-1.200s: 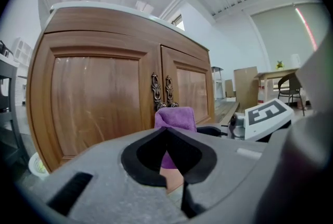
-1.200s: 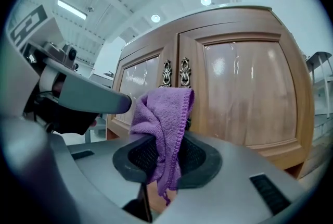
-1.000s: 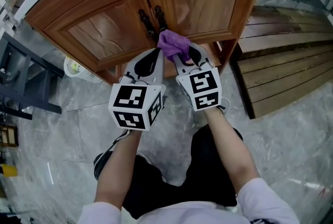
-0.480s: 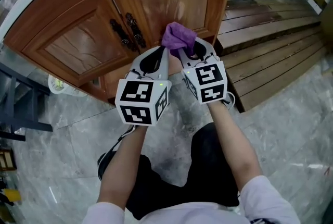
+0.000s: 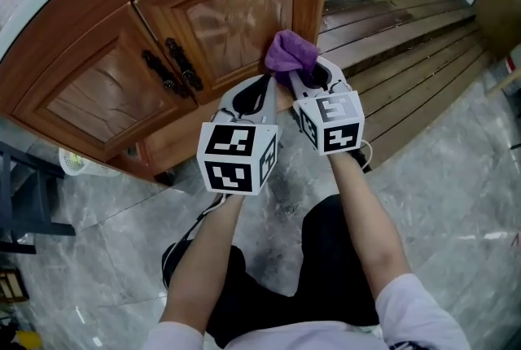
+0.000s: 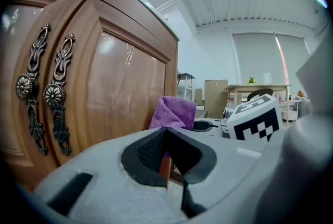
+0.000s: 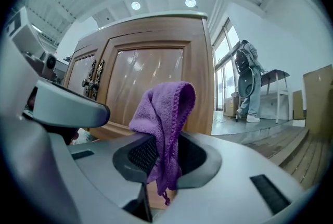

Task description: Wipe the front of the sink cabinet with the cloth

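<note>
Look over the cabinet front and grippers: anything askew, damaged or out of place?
Nothing stands out. Both cabinet doors sit shut, handles side by side; the right gripper clamps the purple cloth; the left gripper is shut, empty.

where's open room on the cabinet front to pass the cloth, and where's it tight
Open: the right door panel, between the handles and its outer frame, and the left door panel beyond the handles. Tight: around the two handles where the doors meet, and low at the right door, where the right gripper holds the cloth beside the left gripper.
</note>
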